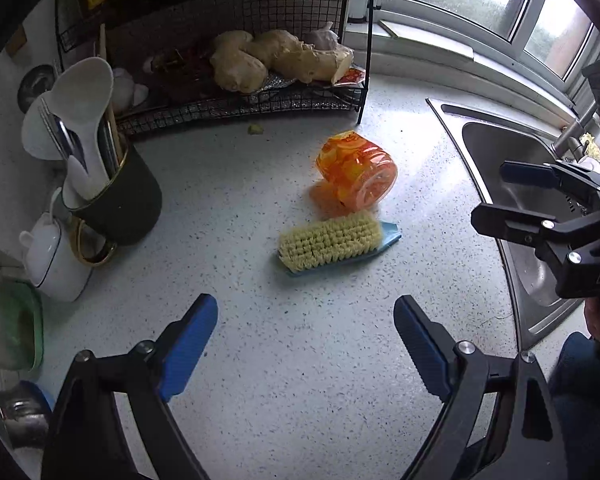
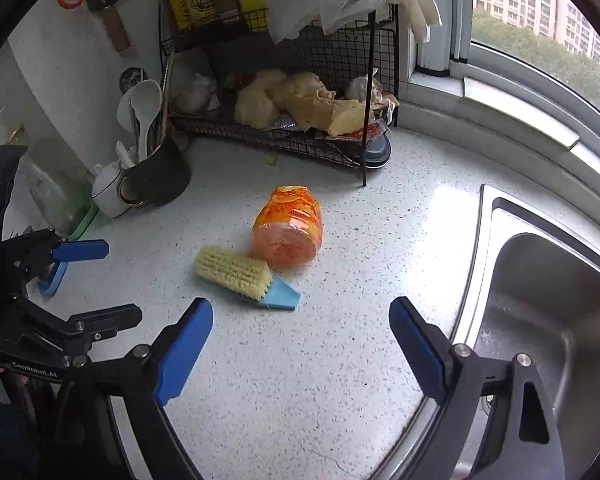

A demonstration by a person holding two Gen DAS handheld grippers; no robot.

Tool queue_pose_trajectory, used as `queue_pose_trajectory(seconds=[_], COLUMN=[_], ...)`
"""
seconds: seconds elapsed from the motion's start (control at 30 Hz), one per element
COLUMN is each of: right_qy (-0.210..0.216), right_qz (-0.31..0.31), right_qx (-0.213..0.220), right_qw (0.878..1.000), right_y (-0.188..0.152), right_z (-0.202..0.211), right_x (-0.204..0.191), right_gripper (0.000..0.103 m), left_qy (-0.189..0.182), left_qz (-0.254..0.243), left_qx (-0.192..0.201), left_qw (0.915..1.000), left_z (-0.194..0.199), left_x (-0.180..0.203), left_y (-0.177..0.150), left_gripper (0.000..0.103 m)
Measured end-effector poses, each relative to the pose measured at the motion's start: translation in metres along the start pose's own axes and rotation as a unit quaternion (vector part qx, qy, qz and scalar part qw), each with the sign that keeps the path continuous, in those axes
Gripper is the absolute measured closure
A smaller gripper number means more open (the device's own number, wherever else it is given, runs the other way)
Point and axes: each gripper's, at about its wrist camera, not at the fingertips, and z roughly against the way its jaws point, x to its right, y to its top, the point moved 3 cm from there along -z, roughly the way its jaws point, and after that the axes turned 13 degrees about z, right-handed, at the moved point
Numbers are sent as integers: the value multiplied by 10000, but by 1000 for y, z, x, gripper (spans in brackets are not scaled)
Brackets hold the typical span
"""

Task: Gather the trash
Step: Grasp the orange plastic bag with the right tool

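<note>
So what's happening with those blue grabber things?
A person holds two grippers over a kitchen counter, tidying up trash. The left gripper and right gripper both have open jaws and hold nothing yet. Ahead lie an orange jar on its side and a brush touching it, bristles up, beside the sink.

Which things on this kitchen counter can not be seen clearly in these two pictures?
- Brush: in both views it lies bristles toward the camera, so its back is hidden.
- Orange jar: on its side; label too blurred to read.
- Small scrap by the rack: too small to identify in either view.
- Sink: cut off by the right edge in both views; the right fingers hide its near corner.
</note>
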Motion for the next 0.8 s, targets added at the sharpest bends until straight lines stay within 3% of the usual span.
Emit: queue_pose_trajectory(seconds=[0.1,0.5,0.7,0.8], right_qy=[249,363,423,445], right_qz=[-250,-467,-531,-569], right_qx=[-172,-986,-1326,-1295], right_qw=[9992,9934,9888,9889], right_y=[14,61,64,64], right_z=[-15,-91,-115,-117], right_x=[5,8,4,4], right_gripper=[14,14,14,17], left_qy=[27,-100,-70,-131], left_qz=[-123,-496,-744,-863], left_qx=[-9,-546,-247,-314], left_qw=[9999,9972,9969,9957], left_z=[-14,-75,-76,-80], left_x=[-6,-21,-22,-24], left_y=[16,53,55,51], left_gripper=[14,14,14,14])
